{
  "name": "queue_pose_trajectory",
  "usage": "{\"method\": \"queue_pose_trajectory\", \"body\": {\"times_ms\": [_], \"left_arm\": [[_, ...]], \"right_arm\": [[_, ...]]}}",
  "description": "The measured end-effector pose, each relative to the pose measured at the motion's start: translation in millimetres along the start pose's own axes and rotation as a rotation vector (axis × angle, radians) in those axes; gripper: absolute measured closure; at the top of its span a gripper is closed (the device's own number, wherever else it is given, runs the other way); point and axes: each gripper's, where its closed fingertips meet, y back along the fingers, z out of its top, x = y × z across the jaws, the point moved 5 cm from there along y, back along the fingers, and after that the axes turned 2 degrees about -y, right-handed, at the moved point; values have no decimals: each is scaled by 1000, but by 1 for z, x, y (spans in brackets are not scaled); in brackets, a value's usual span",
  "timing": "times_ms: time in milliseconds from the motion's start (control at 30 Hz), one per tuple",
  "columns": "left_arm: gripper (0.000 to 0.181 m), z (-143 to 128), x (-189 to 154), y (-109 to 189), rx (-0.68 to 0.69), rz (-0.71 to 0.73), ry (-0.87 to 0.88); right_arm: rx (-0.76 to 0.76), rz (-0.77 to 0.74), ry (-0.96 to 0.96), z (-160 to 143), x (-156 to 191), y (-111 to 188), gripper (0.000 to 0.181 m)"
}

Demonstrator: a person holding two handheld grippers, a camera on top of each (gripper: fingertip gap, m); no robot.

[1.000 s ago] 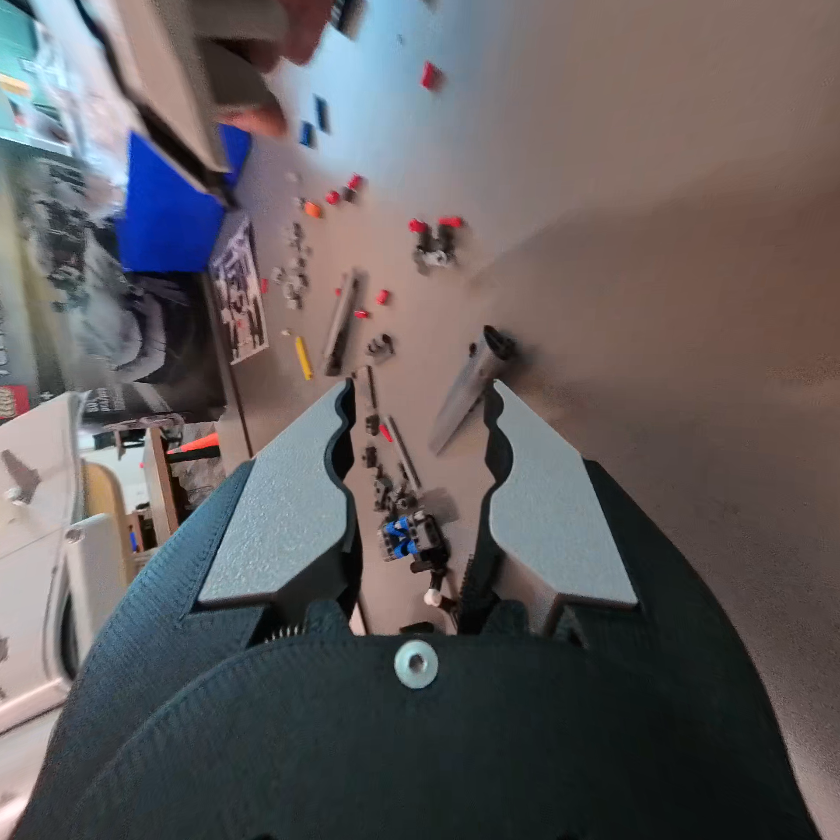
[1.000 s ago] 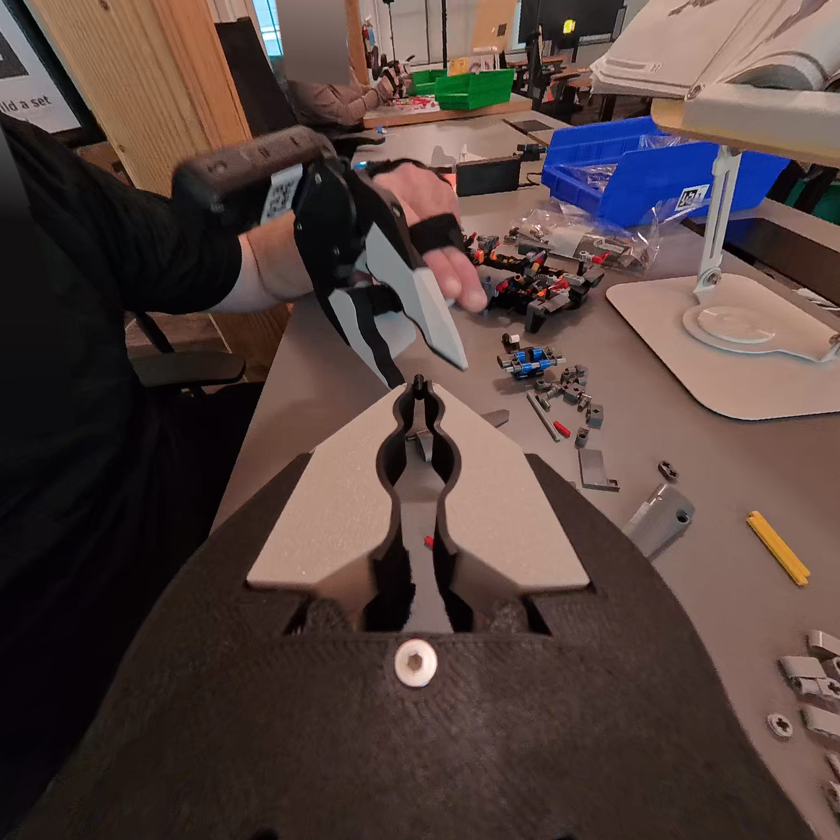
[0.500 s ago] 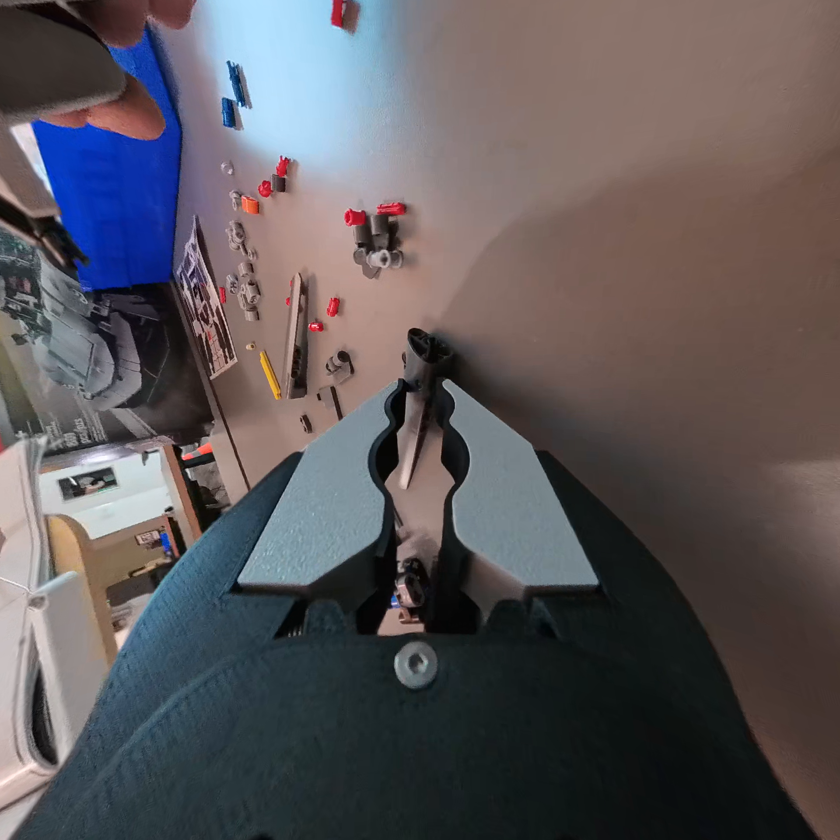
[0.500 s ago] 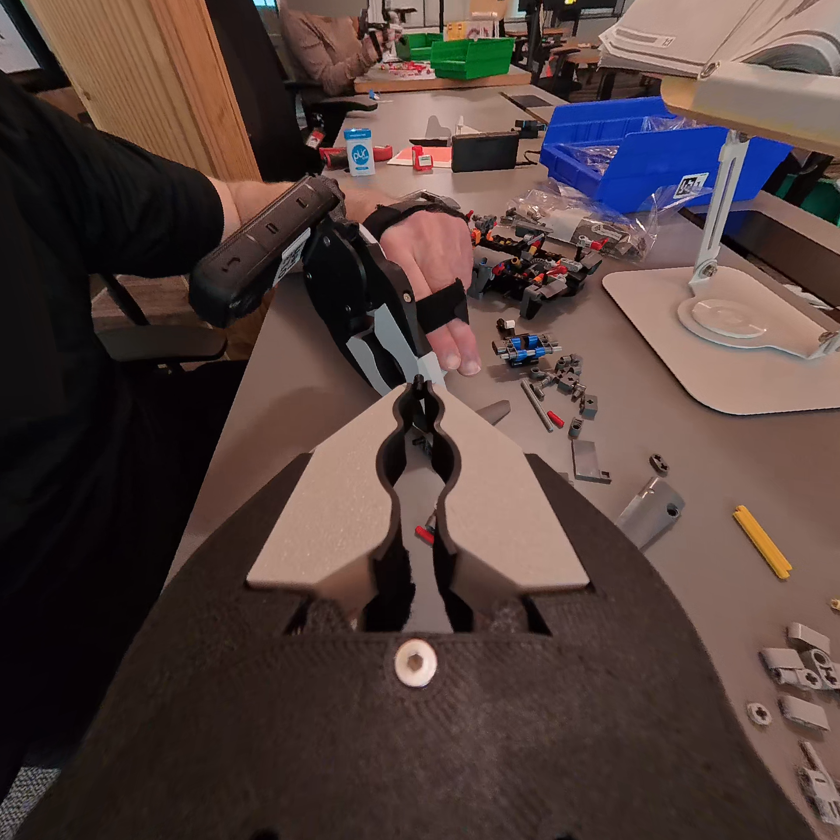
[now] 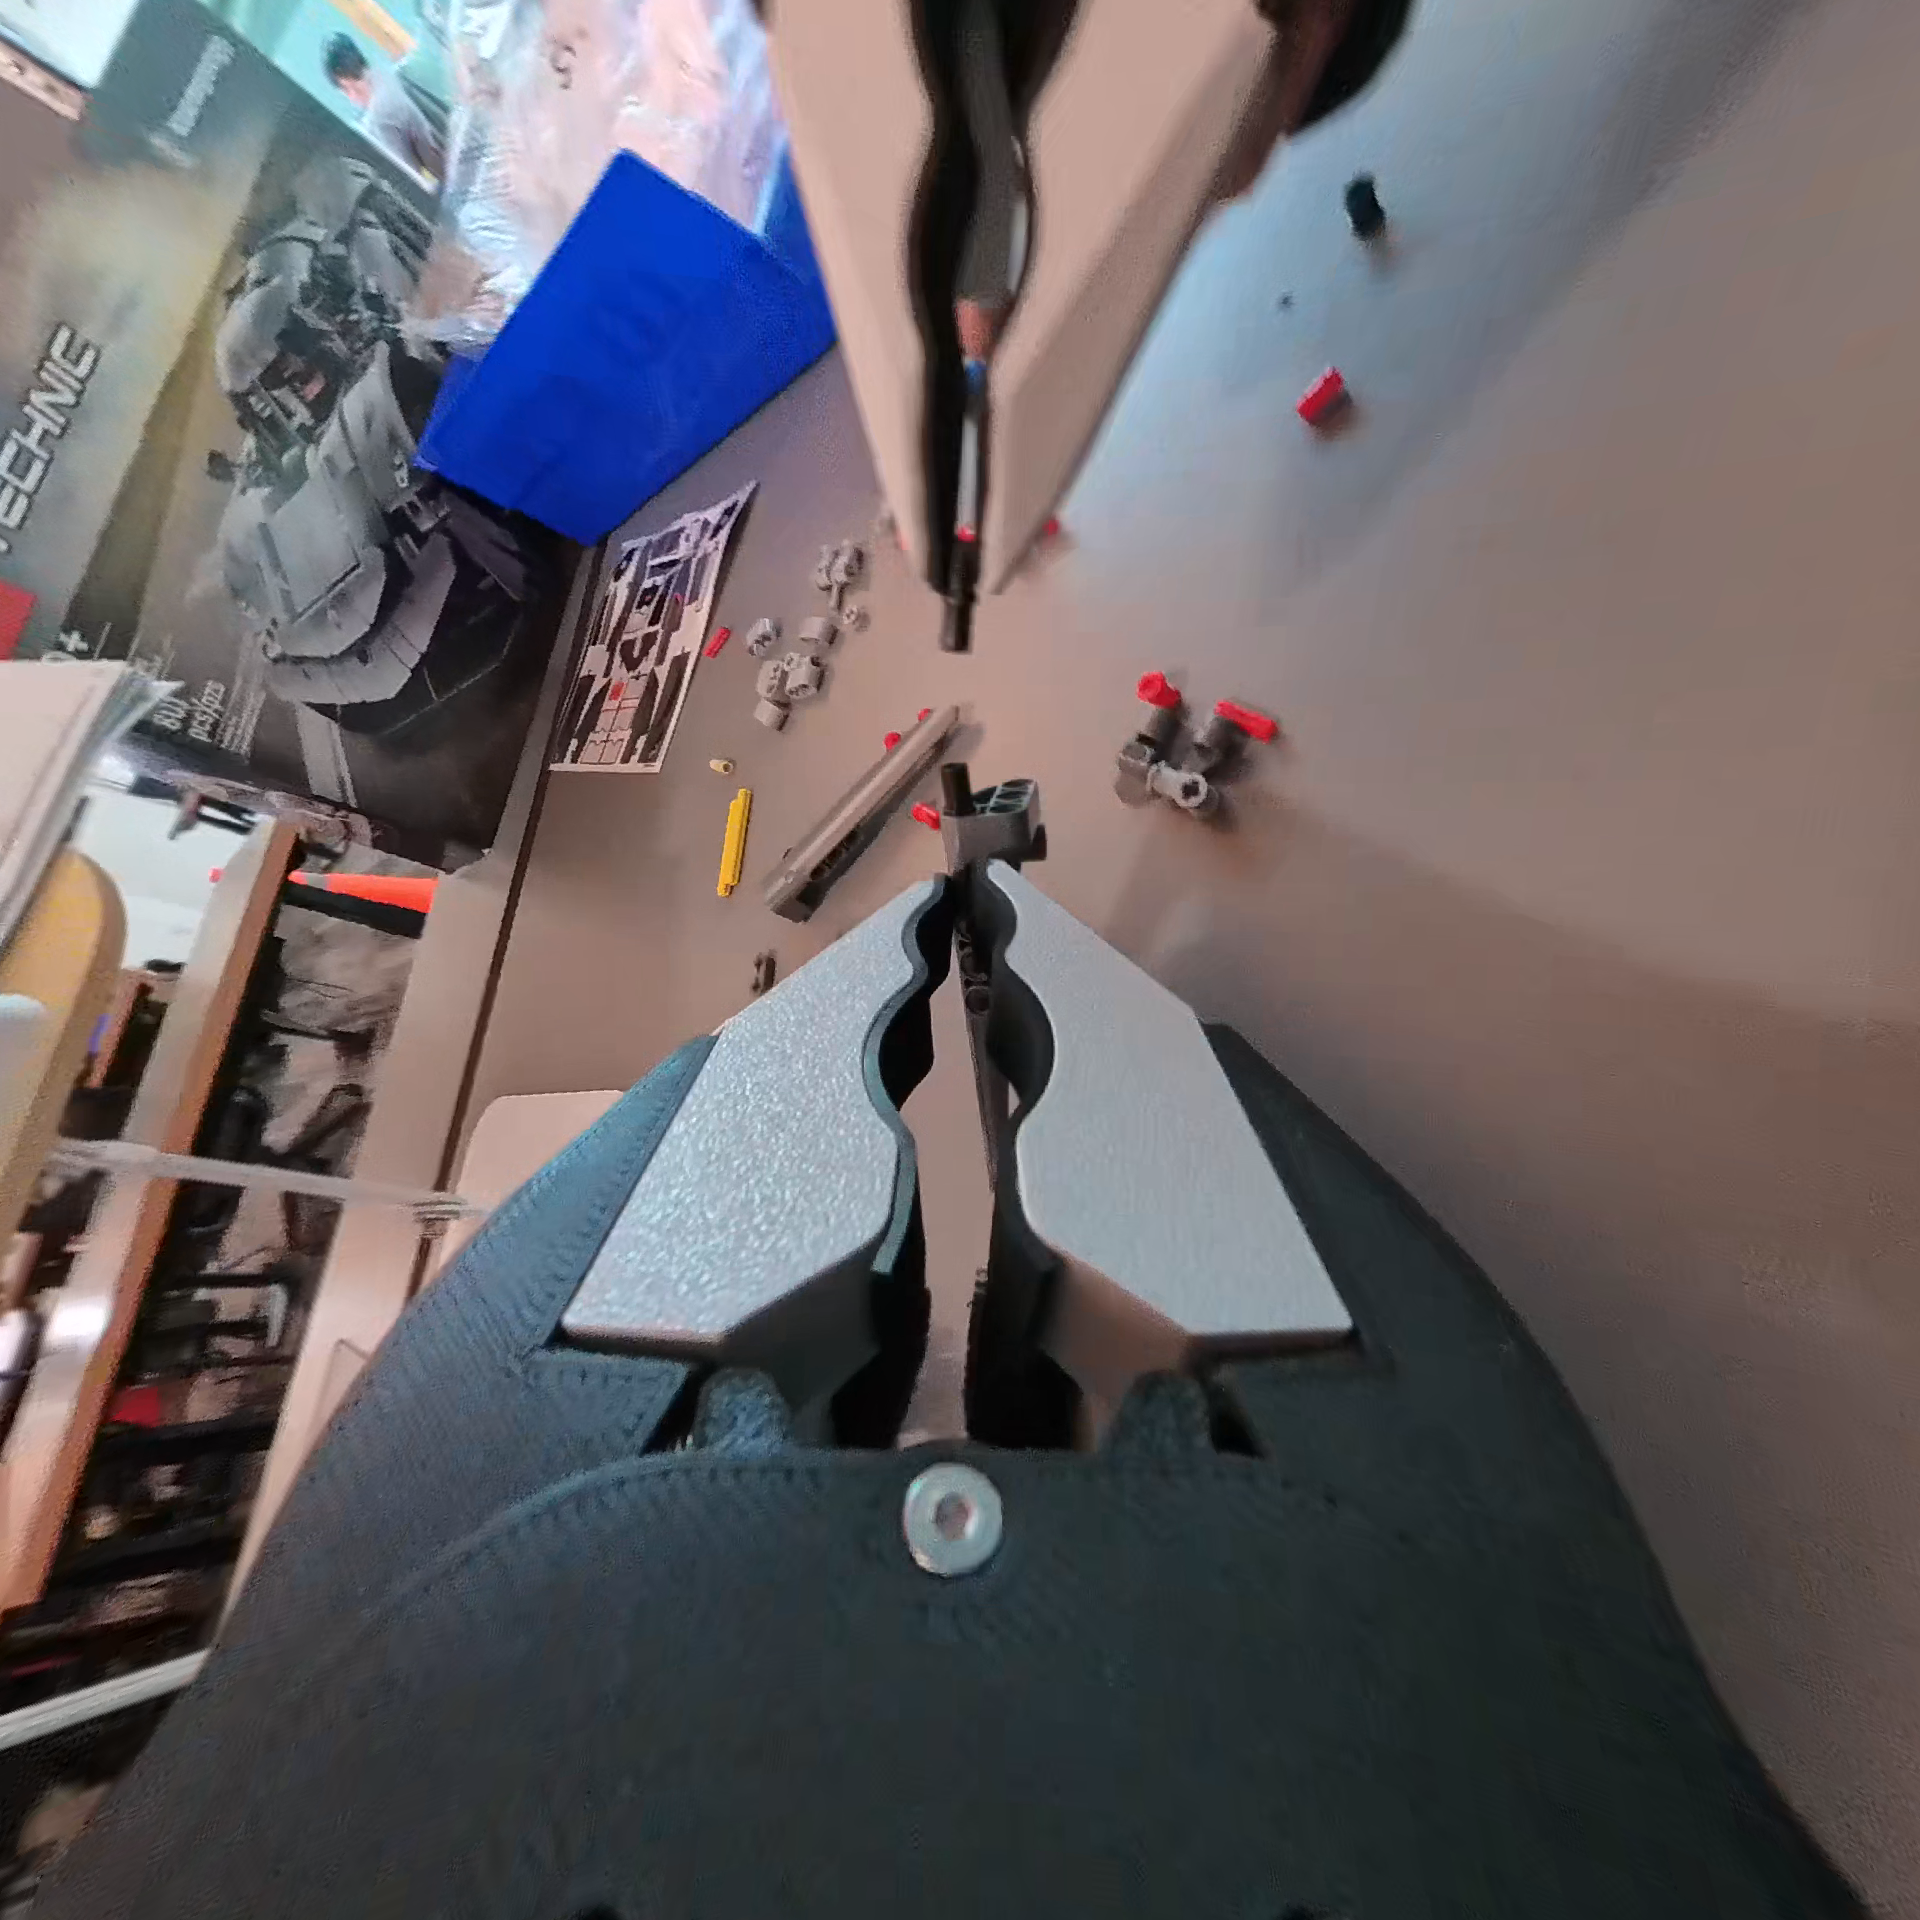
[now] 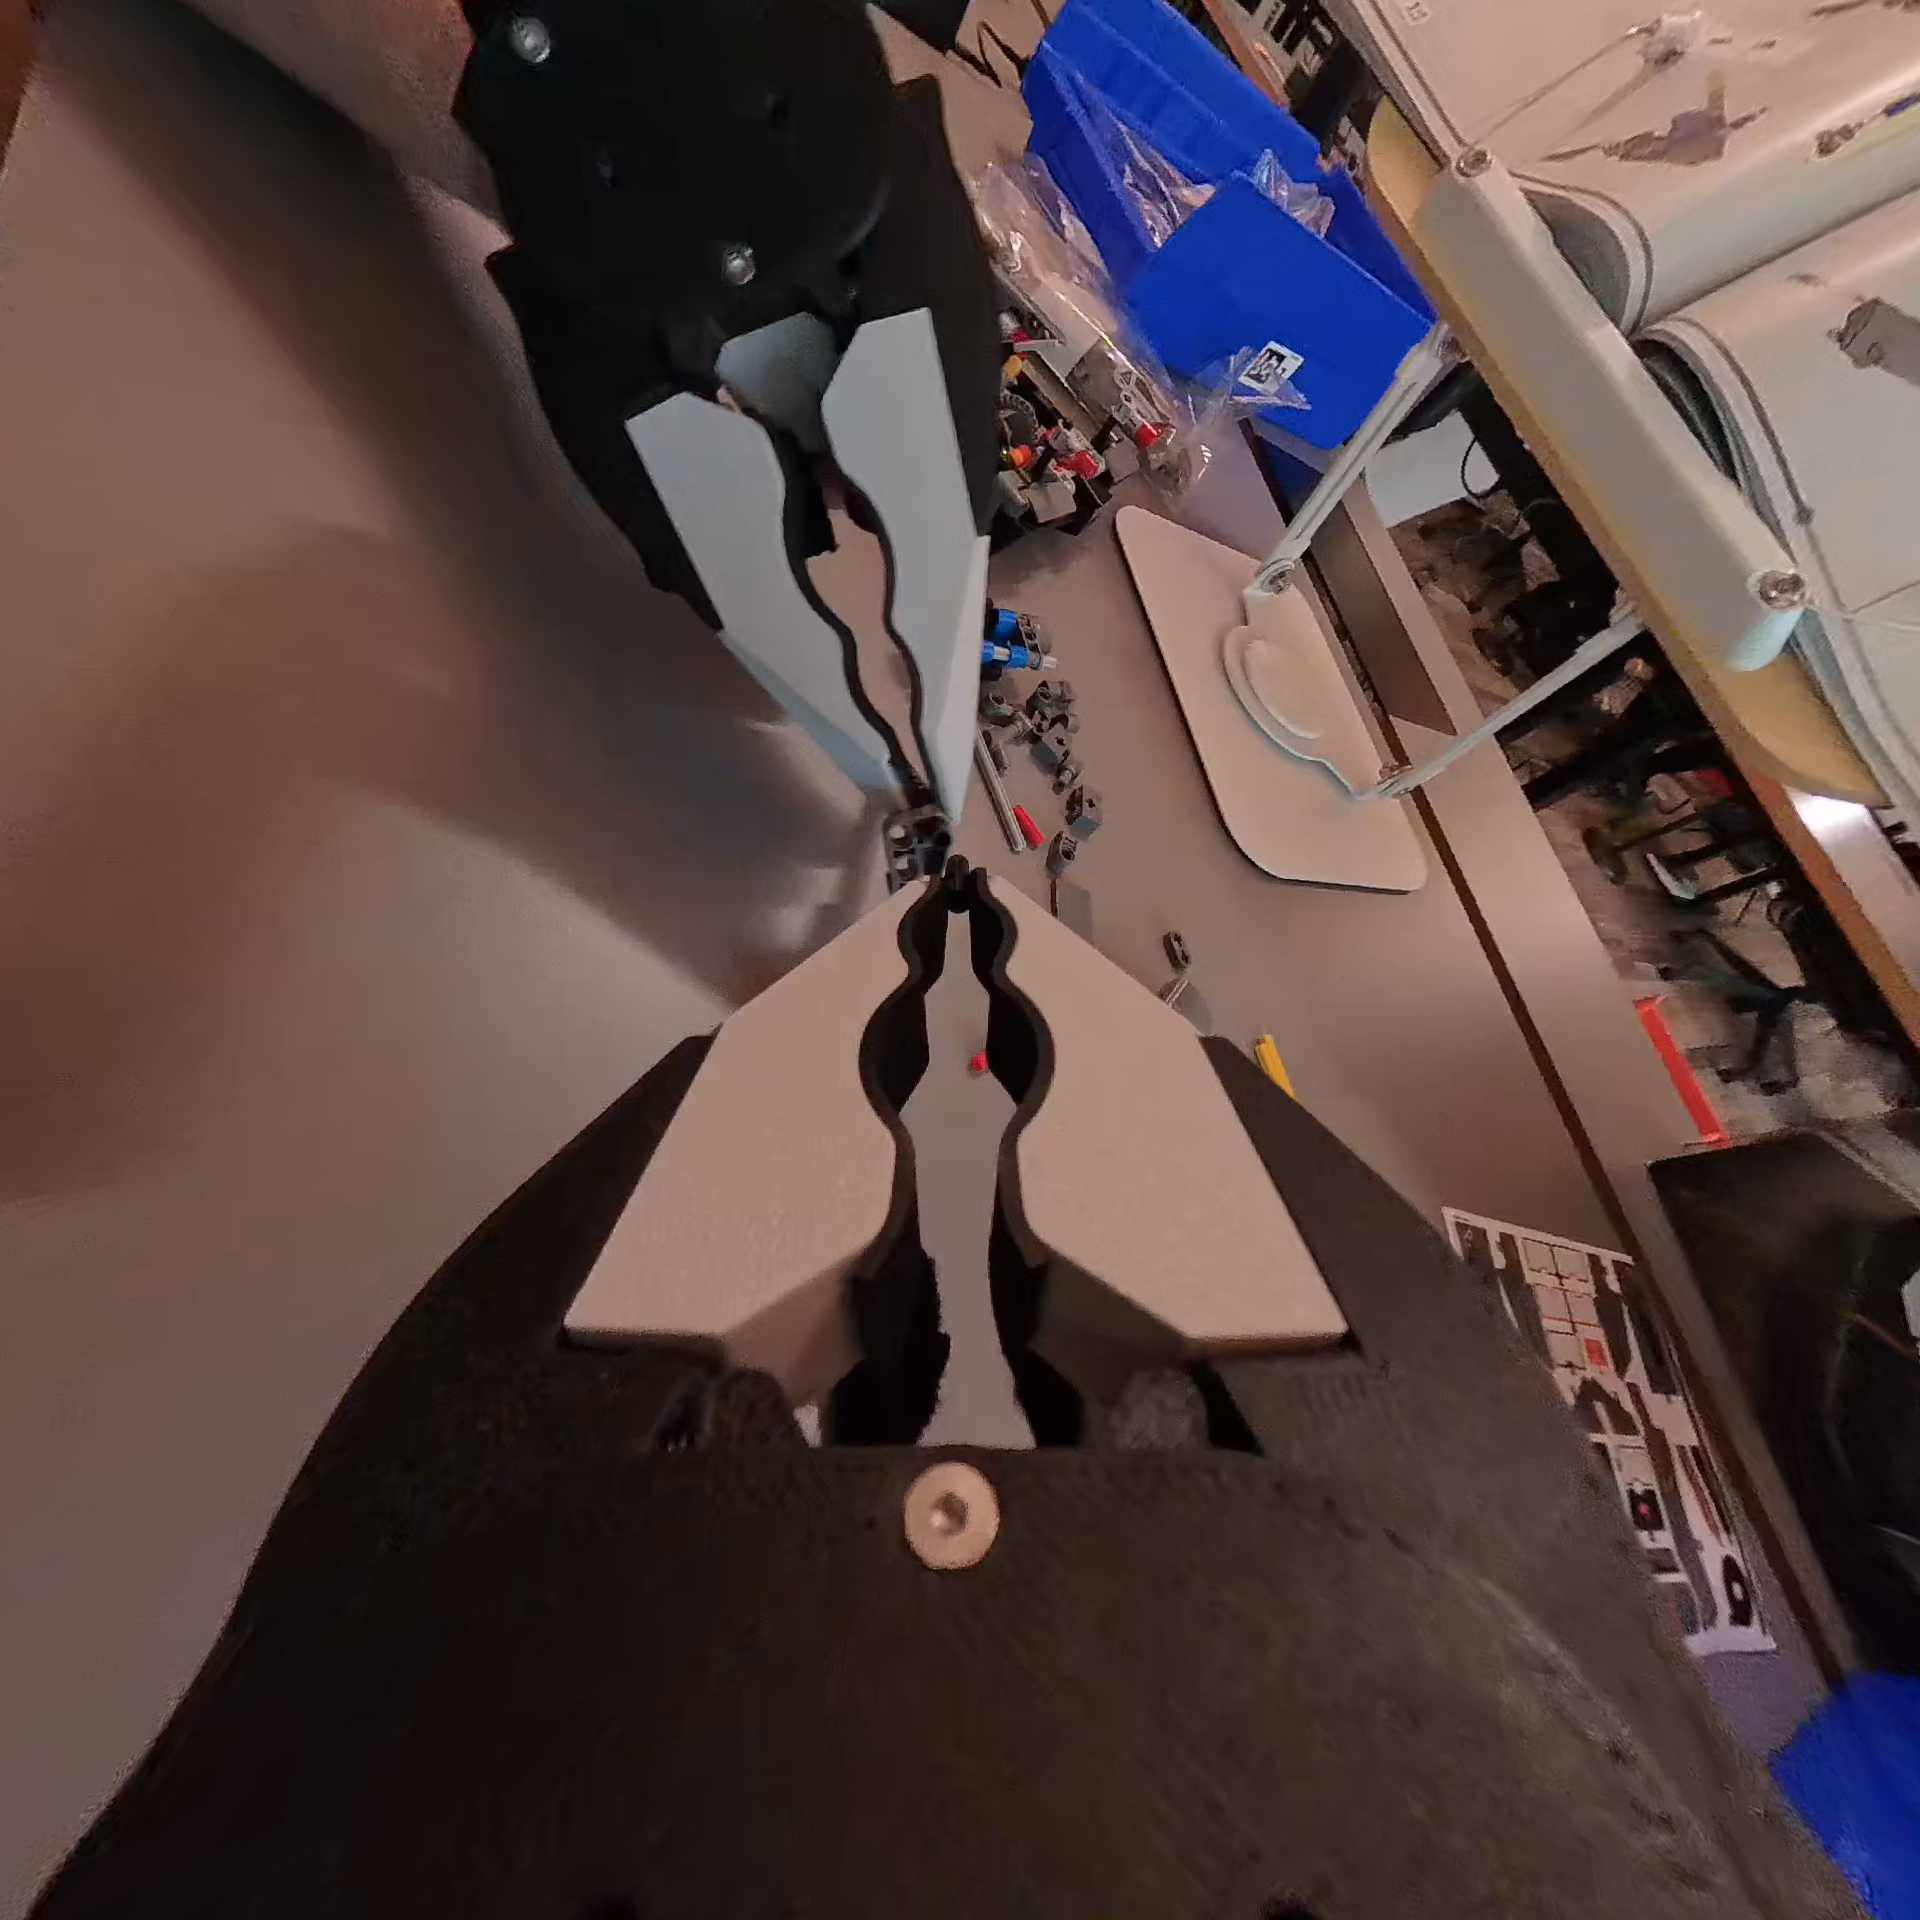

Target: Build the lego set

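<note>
My left gripper [image 5: 966, 894] is shut on a dark grey wedge-shaped lego panel [image 5: 992, 816], whose holed end sticks out past the tips, held above the table. My right gripper [image 6: 958, 888] is shut on a small black pin [image 6: 954, 871] that pokes out of its tips. The two grippers face each other tip to tip. In the right wrist view the left gripper [image 6: 925, 795] and its panel [image 6: 914, 831] sit just beyond the pin. In the left wrist view the right gripper [image 5: 956, 592] hangs at the top with the pin [image 5: 954, 623], a short gap from the panel.
Loose parts lie on the grey table: a long grey beam [image 5: 862, 810], a yellow axle [image 5: 735, 842], a grey-and-red cluster [image 5: 1184, 758], a sticker sheet [image 5: 655, 634]. Blue bins [image 6: 1247, 260], a part-built model [image 6: 1060, 468] and a white stand base [image 6: 1247, 675] stand behind. Tip to tip, the grippers are about 5 centimetres apart. The part-built model [image 6: 1060, 468] lies around 20 centimetres away from my left fingertips.
My left gripper has lifted the grey panel off the table and turned toward the right gripper. The right gripper has rolled and moved in, so the tips now nearly meet.
</note>
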Motion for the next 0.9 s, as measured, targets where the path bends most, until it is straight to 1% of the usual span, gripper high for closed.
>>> {"method": "queue_pose_trajectory", "body": {"times_ms": [100, 267, 500, 900], "left_arm": [[181, 2, 3, 2, -43, -20, 89], [181, 2, 4, 1, -71, -60, 214], [181, 2, 2, -1, -90, -83, 249], [181, 2, 0, -1, -142, -118, 299]], "right_arm": [[23, 1, 10, -4, 1, -3, 179], [32, 22, -8, -8, 2, -6, 179], [60, 75, -54, -16, 3, -12, 180], [6, 164, -171, -16, 1, -12, 180]]}}
